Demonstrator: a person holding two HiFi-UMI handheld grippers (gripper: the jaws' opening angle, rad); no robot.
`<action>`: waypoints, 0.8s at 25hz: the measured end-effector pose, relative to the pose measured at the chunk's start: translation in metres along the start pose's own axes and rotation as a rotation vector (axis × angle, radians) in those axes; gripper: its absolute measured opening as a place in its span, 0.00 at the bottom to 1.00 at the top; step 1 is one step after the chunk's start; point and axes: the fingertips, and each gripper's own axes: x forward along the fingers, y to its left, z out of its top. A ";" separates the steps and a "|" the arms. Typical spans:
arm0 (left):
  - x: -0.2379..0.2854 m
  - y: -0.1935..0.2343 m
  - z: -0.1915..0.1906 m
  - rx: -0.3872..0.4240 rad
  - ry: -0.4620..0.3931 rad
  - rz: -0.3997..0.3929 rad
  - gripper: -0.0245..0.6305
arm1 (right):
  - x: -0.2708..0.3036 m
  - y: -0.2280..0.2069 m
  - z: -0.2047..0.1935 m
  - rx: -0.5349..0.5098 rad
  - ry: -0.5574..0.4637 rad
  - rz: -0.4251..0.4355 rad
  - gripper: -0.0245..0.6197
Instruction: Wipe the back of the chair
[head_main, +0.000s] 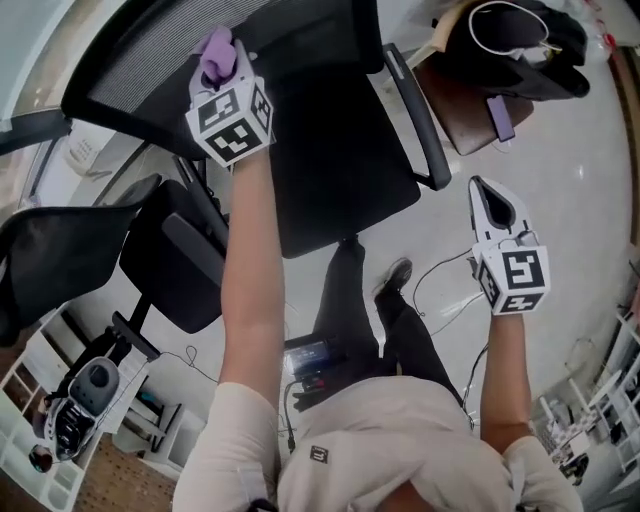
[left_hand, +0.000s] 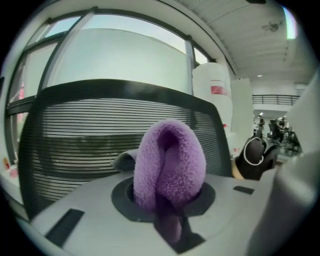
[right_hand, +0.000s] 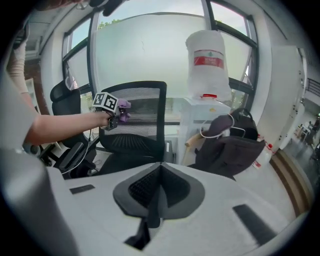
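The black office chair has a mesh back (head_main: 130, 55) and a dark seat (head_main: 330, 150). My left gripper (head_main: 222, 60) is shut on a folded purple fluffy cloth (head_main: 216, 52) and holds it just in front of the mesh, near the top edge of the back. In the left gripper view the cloth (left_hand: 167, 162) bulges out from between the jaws, with the ribbed mesh back (left_hand: 75, 145) close behind it. My right gripper (head_main: 482, 192) hangs low to the right of the seat, shut and empty, and points at the chair (right_hand: 145, 107).
A second black chair (head_main: 60, 250) stands on the left. At the upper right a dark bag (head_main: 520, 45) rests on a wooden surface with a phone (head_main: 500, 118). Cables (head_main: 440, 290) lie on the floor. A water jug (right_hand: 207, 60) stands behind.
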 end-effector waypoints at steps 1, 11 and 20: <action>0.011 -0.033 0.000 0.009 0.002 -0.051 0.15 | -0.005 -0.011 -0.010 0.019 0.008 -0.019 0.03; 0.046 -0.237 -0.008 0.097 0.046 -0.374 0.15 | -0.047 -0.060 -0.062 0.141 0.032 -0.139 0.03; 0.041 -0.221 -0.006 0.111 0.035 -0.370 0.15 | -0.044 -0.048 -0.056 0.130 0.030 -0.128 0.03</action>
